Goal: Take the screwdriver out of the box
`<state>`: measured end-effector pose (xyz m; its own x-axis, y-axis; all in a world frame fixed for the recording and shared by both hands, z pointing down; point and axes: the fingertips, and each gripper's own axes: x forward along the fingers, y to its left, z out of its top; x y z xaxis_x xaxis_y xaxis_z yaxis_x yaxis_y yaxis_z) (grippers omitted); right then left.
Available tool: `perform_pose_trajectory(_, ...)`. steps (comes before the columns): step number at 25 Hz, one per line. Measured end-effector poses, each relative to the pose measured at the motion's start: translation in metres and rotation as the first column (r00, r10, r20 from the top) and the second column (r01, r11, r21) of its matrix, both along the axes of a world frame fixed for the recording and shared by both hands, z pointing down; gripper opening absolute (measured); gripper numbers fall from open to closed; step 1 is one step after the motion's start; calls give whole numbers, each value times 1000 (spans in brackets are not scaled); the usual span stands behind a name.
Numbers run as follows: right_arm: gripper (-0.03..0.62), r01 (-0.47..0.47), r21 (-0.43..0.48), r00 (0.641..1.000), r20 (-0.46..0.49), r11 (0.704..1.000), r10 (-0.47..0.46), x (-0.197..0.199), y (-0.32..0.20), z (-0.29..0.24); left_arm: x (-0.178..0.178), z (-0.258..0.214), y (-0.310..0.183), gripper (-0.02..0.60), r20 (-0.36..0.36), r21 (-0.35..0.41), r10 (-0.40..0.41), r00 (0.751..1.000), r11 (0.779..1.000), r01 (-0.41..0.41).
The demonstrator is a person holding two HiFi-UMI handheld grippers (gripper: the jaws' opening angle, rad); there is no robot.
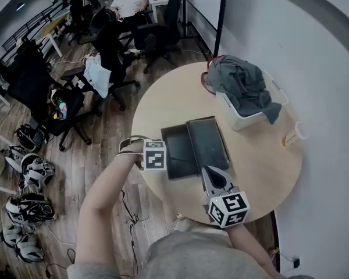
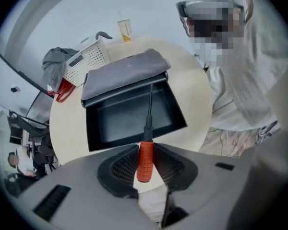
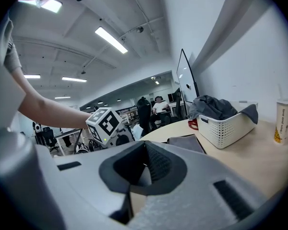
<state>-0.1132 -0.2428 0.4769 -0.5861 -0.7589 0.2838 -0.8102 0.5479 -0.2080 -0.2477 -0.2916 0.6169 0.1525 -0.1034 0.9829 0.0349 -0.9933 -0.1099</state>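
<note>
My left gripper [image 2: 145, 153] points steeply down, shut on the orange-red handle of the screwdriver [image 2: 144, 160]. Its dark shaft reaches out over the open black box [image 2: 129, 116], which looks empty inside. The box's grey lid [image 2: 126, 74] lies folded back behind it. In the head view the left gripper [image 1: 156, 157] hangs over the box's [image 1: 177, 151] left edge, and the screwdriver is hidden under the marker cube. My right gripper [image 1: 216, 180] rests near the table's front edge beside the lid [image 1: 208, 142], open with nothing between its jaws [image 3: 145, 169].
A white basket [image 1: 248, 117] holding a grey cloth [image 1: 239, 81] stands at the back right of the round table [image 1: 262, 167]. A paper cup [image 1: 295, 134] is near the right edge. Office chairs [image 1: 113, 68] and a seated person [image 1: 130, 3] are beyond the table.
</note>
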Motion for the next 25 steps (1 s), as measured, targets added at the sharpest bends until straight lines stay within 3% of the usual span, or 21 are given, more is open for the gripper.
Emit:
perform_pose_trajectory(3, 0, -2, 10, 1000, -16, 1000, 2, 6, 8, 0, 1, -12, 11, 87, -88, 26, -94, 992, 995, 97)
perform_pose_trajectory(6, 0, -10, 16, 1000, -28, 1000, 10, 14, 16, 1, 7, -19, 26, 87, -185, 46, -185, 965, 979, 197)
perform_pose_trajectory(9, 0, -16, 20, 999, -38, 1000, 16, 21, 28, 3, 11, -25, 44, 87, -284, 61, -285, 916, 948, 314)
perform_pose_trajectory(12, 0, -19, 26, 999, -50, 999, 20, 25, 42, 2, 13, -31, 61, 87, -382, 72, -383, 841, 895, 441)
perform_pose_trajectory(14, 0, -21, 28, 998, -54, 999, 22, 29, 51, 3, 14, -35, 71, 87, -443, 74, -443, 780, 849, 524)
perform_pose_trajectory(16, 0, -19, 29, 998, -62, 999, 21, 34, 60, 4, 13, -41, 81, 87, -500, 66, -507, 703, 787, 614)
perform_pose_trajectory(20, 0, -28, 29, 997, -75, 999, 30, 42, 80, 6, 9, -54, 104, 87, -615, 13, -595, 518, 649, 761)
perform_pose_trajectory(25, 0, -22, 43, 996, -87, 999, 26, 45, 96, 9, 25, -76, 138, 87, -721, -88, -622, 306, 520, 850)
